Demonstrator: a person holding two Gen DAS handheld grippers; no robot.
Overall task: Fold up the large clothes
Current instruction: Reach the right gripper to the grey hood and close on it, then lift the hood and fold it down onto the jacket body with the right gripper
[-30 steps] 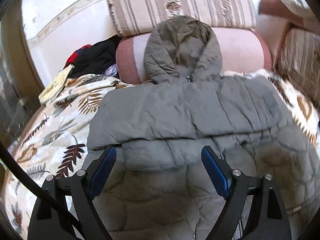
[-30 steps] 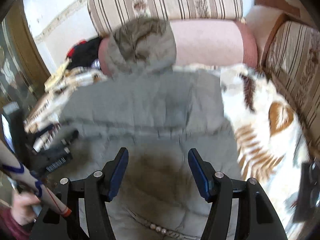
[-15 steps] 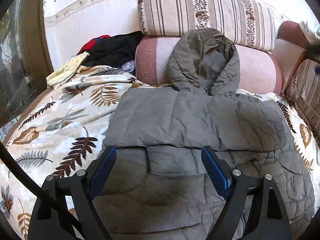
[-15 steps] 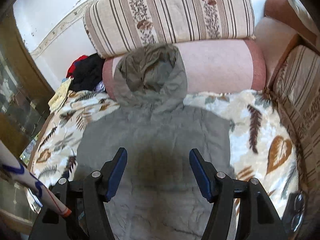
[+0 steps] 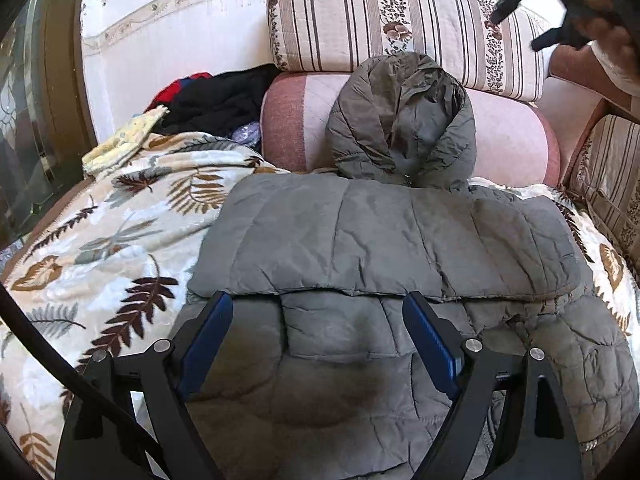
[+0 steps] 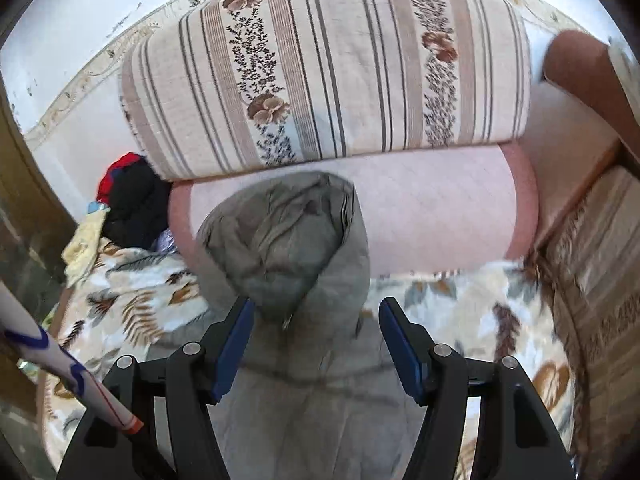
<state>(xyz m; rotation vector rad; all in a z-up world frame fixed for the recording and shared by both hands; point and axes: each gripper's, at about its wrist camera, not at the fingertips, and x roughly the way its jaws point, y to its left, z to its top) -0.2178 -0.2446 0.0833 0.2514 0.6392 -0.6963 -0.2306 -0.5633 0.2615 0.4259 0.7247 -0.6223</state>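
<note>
On the leaf-print blanket (image 5: pixel 120 240), the grey padded jacket (image 5: pixel 380 240) lies below both sets of fingers, left gripper (image 5: pixel 318 336) and right gripper (image 6: pixel 316 340) spread wide, gripping nothing, hood (image 6: pixel 288 240) against the bolster (image 6: pixel 440 216).

Bright daylight; my left view sharp, my right view motion-smeared; fisheye bends edges, corners black, wall glare-washed.

The jacket (image 5: pixel 384 240) is matt, quilted, creased grey cloth, the blanket (image 5: pixel 100 248) beneath it is soft plush fabric with a leaf print, the cushion (image 6: pixel 320 72) is coarse woven striped cloth, and the tongs (image 5: pixel 316 320) are matt black plastic with blue ribbed pads (image 5: pixel 430 340) and bright metal pins.
</note>
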